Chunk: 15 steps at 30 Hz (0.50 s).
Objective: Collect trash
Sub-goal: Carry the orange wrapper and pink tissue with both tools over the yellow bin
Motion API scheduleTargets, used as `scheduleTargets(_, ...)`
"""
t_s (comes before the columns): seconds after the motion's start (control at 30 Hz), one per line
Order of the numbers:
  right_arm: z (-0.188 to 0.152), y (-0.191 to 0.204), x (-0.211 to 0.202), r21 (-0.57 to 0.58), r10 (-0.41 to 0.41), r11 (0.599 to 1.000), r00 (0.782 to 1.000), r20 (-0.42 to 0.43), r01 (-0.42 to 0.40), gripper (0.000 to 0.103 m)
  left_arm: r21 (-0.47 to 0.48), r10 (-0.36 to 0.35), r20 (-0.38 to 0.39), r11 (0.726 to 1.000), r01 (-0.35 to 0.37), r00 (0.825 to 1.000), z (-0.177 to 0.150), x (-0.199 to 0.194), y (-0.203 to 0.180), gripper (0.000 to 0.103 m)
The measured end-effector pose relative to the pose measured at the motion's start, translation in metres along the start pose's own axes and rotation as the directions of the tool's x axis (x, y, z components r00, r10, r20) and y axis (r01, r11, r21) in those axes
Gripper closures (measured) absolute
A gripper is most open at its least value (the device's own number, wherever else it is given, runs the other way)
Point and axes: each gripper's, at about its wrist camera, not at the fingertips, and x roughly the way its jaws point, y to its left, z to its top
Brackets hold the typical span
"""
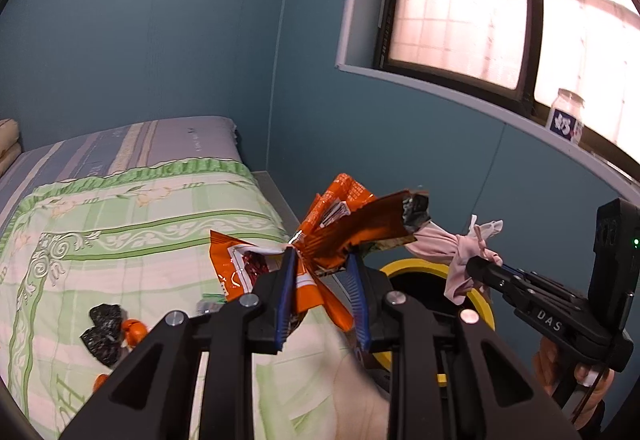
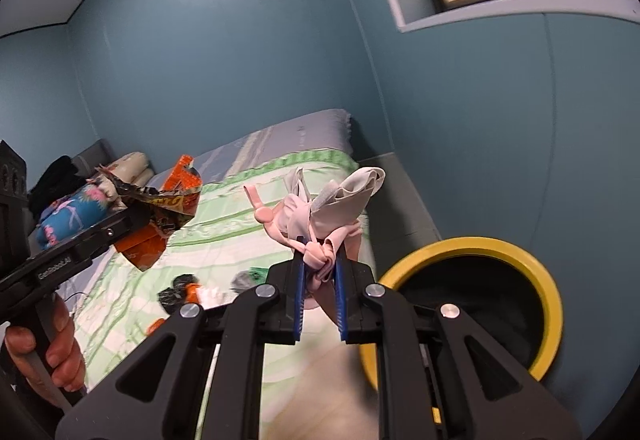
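My left gripper is shut on a bunch of orange snack wrappers, held in the air over the bed's right edge; it also shows in the right wrist view with the wrappers. My right gripper is shut on a knotted pink and white rubber glove, held above the bed beside the yellow-rimmed black bin. In the left wrist view the right gripper holds the glove above the bin.
More trash lies on the green floral bed cover: a black wrapper, orange pieces, a small grey-green wrapper. Pillows and clothes sit at the bed's far end. A glass jar stands on the window sill.
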Motion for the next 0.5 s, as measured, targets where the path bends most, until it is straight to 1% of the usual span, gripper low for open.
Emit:
scheduleTargets(0.13,-0.005,-0.021,0.008,0.032,-0.032,0.999,0.999,-0.017,0.033,0.091,0.019,-0.027,-0.027,0.999,0.028,0.999,-0.002,0.021,-0.015,0.079)
scheduleTargets(0.3,-0.012,-0.043,0.010,0.064,-0.086,0.994,0.996,-0.014,0.087,0.091,0.042,-0.058,-0.046,0.997,0.060,0.997,-0.006,0.043,-0.034,0.079)
scheduleTargets(0.4,-0.015,-0.053,0.013,0.077,-0.136,0.988,0.991,-0.012,0.136,0.091,0.060,-0.067,-0.059,0.996,0.071,0.996,-0.008,0.058,-0.047,0.079)
scheduleTargets(0.5,-0.022,-0.067,0.018,0.093,-0.175,0.980,0.984,-0.025,0.177,0.091,0.074,-0.093,-0.081,0.992,0.099,0.992,-0.012,0.076,-0.058,0.079)
